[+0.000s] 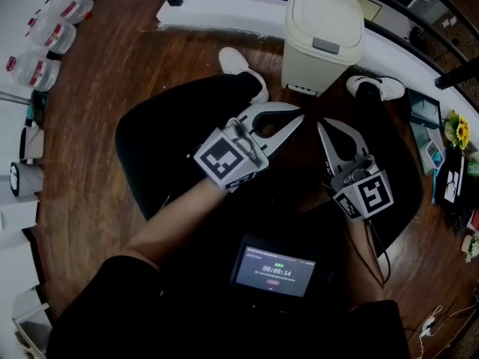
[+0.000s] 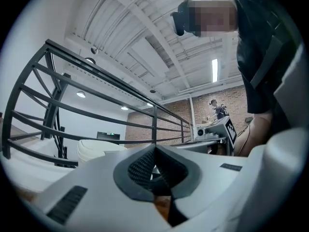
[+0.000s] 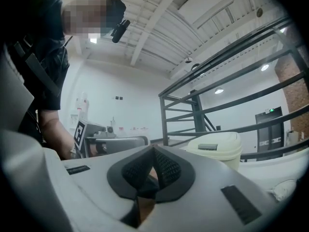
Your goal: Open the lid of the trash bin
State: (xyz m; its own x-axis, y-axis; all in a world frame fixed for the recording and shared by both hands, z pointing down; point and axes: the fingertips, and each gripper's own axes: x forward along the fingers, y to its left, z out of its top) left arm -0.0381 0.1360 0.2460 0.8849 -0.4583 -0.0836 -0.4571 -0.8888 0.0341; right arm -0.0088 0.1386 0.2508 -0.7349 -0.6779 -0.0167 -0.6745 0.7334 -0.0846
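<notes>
A cream trash bin point(image 1: 322, 40) stands on the wooden floor in front of the person's feet, its lid down, with a grey push tab point(image 1: 325, 45) at the lid's front. It also shows in the right gripper view as the bin point(image 3: 217, 149), and the bin point(image 2: 94, 150) appears behind a railing in the left gripper view. My left gripper point(image 1: 299, 115) hovers over the person's lap, short of the bin, tips together and holding nothing. My right gripper point(image 1: 321, 126) is beside it, also shut and empty. Both sets of jaw pads meet point(image 2: 154, 151) point(image 3: 154, 151).
Two white shoes point(image 1: 243, 67) point(image 1: 378, 87) flank the bin. A white curved ledge point(image 1: 224, 10) with a black railing point(image 2: 154, 120) runs behind it. Plastic containers point(image 1: 52, 28) lie at far left, flowers point(image 1: 458, 132) at right. A screen device point(image 1: 273, 271) rests on the lap.
</notes>
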